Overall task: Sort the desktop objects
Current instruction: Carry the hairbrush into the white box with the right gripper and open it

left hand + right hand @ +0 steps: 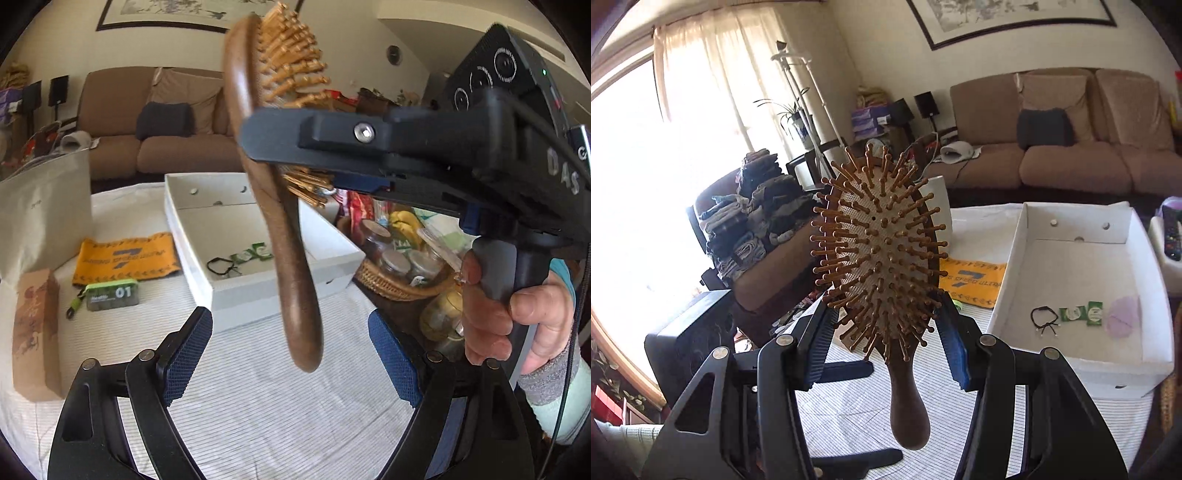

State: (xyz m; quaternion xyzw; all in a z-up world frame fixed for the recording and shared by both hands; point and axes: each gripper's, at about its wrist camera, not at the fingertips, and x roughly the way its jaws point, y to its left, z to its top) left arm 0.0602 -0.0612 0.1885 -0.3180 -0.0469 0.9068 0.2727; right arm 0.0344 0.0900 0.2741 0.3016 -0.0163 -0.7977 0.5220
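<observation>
A brown wooden hairbrush (879, 251) with wooden pins stands upright, handle down, above the striped tablecloth. My right gripper (886, 306) is shut on the lower sides of its oval head, bristles facing that camera. The left wrist view catches the same brush (291, 258) edge-on, with the right gripper (258, 147) reaching in from the right, held by a hand (517, 317). My left gripper (290, 325) is open just below and in front of the handle's tip, nothing between its blue pads. A white box (1008, 295) lies beyond, holding a black hair tie (1043, 319) and green packets (1082, 313).
On the cloth at the left lie a yellow towel (125, 258), a small grey-green case marked 01 (112, 295), a brown carton (35, 332) and a white bag (44, 214). A wicker basket (395, 284) with jars sits right of the box. A brown sofa stands behind.
</observation>
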